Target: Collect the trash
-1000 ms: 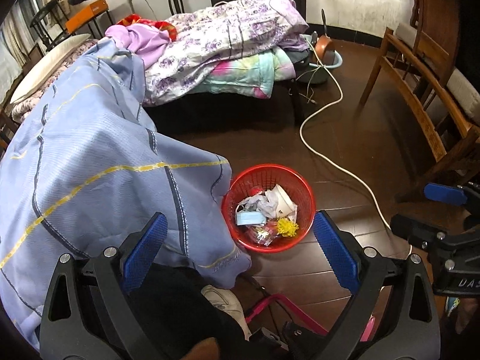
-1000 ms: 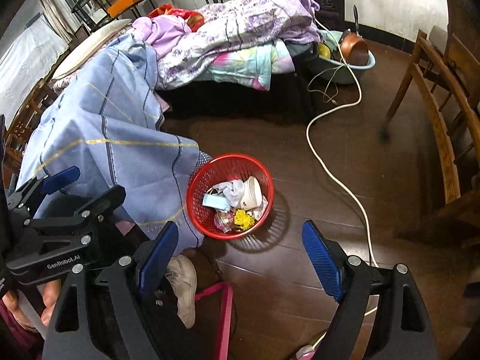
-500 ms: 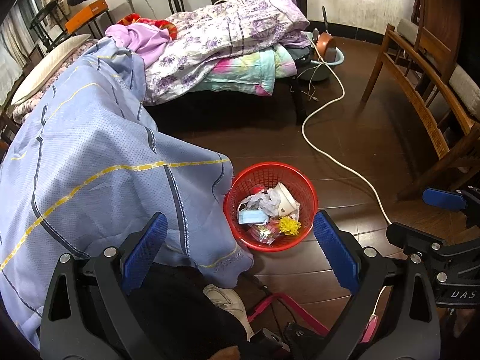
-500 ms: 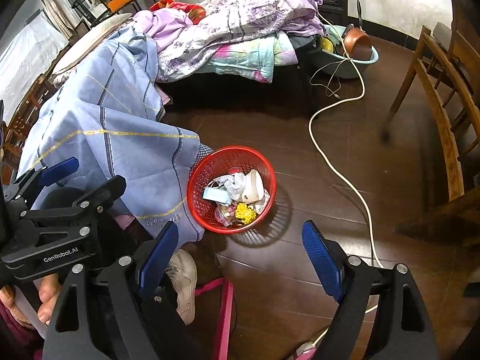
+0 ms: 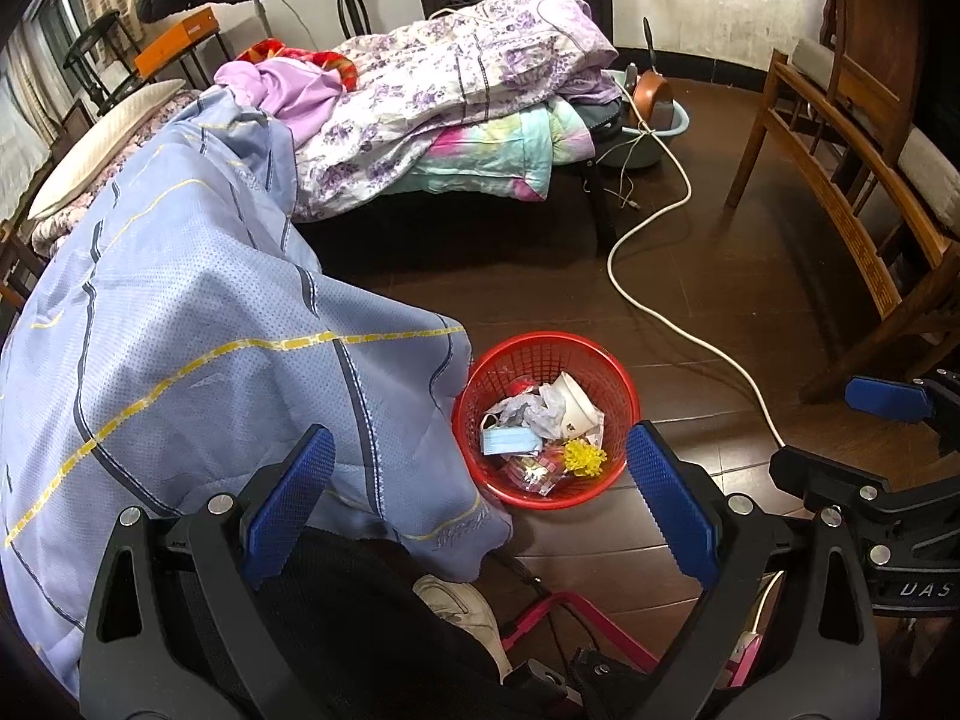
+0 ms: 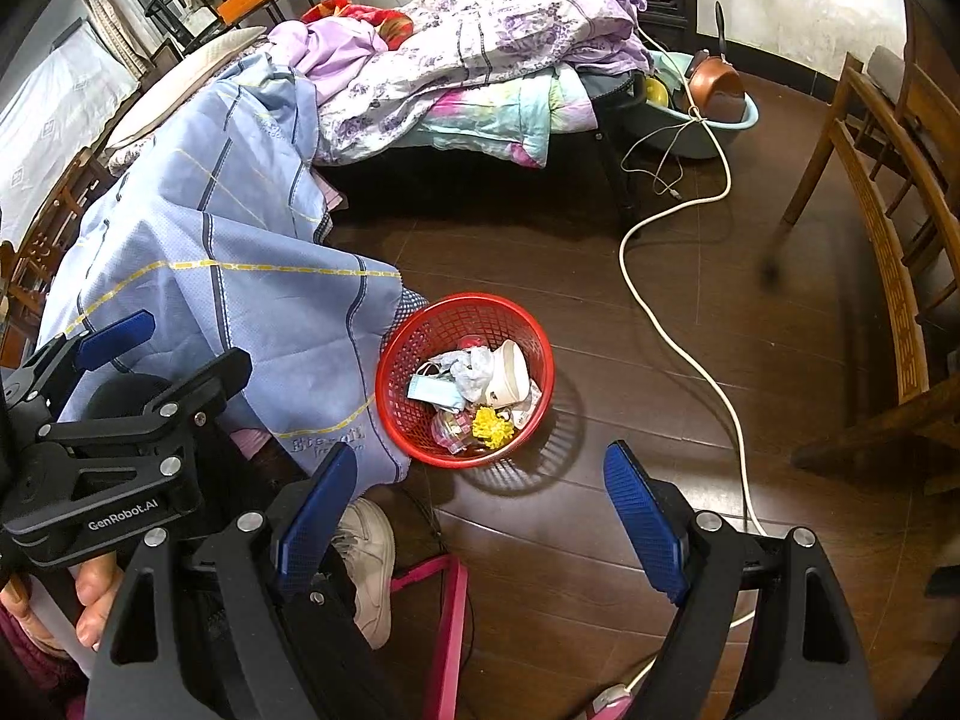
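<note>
A red mesh basket [image 5: 618, 372] stands on the dark wood floor, also in the right wrist view [image 6: 420, 330]. It holds a blue face mask [image 5: 509, 441], crumpled tissue [image 5: 534, 408], a white paper cup [image 5: 577, 405] and a yellow scrap [image 5: 585, 457]. My left gripper [image 5: 480, 504] is open and empty, held high above the basket's near side. My right gripper [image 6: 480, 516] is open and empty, above the floor just in front of the basket. Each gripper shows at the edge of the other's view.
A blue checked sheet [image 5: 180, 330] hangs off the bed beside the basket. Quilts [image 5: 456, 78] pile on the bed. A white cable [image 5: 678, 312] crosses the floor. A wooden chair [image 5: 852, 192] is at right. A white shoe [image 6: 366, 552] and pink frame [image 6: 450, 618] lie below.
Both grippers have drifted back slightly, so the basket sits a little lower and nearer the fingers in both views. Both stay open and empty.
</note>
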Tool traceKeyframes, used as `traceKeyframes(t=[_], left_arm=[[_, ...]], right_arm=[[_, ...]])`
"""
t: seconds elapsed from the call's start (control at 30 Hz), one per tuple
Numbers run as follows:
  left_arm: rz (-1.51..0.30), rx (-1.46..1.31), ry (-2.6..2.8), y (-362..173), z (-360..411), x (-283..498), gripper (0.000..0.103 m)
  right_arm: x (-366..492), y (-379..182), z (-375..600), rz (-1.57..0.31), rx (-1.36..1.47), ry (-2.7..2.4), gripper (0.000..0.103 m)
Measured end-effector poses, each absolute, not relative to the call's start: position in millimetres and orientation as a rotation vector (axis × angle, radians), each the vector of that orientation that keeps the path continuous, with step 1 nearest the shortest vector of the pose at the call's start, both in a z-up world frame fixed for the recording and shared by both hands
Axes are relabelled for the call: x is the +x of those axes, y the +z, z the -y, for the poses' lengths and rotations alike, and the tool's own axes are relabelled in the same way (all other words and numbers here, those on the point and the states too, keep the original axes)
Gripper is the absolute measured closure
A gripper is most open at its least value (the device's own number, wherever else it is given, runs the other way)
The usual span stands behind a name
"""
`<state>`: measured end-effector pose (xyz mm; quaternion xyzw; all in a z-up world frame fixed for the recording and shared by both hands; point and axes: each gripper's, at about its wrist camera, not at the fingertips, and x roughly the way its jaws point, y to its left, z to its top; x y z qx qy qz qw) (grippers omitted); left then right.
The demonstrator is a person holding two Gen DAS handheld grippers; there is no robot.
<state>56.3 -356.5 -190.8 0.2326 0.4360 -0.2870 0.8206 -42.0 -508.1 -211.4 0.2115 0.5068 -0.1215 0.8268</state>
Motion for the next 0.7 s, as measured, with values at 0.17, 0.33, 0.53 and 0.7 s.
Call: traceKeyframes(t=[0.17, 0.33, 0.53, 0.7], left_arm=[[-0.931, 0.496, -0.611, -190.0, 357.1, 55.5, 0.009], [-0.932, 0.497, -0.613, -189.9, 357.0, 55.7, 0.009], [-0.935, 0.506, -0.619, -190.5, 357.0, 54.4, 0.009], [-0.938, 0.500, -0.620, -189.9, 357.3, 53.9, 0.009]], right_arm=[[-41.0, -209.0, 507.2, -1.074, 0.446, -0.256, 0.020], [-40.3, -206.0, 507.5, -1.071, 0.442, -0.254, 0.020], [-40.5, -206.1, 507.4, -1.070, 0.443, -0.255, 0.020], [-40.5, -206.2, 507.7, -1.070, 0.442, -0.254, 0.020]])
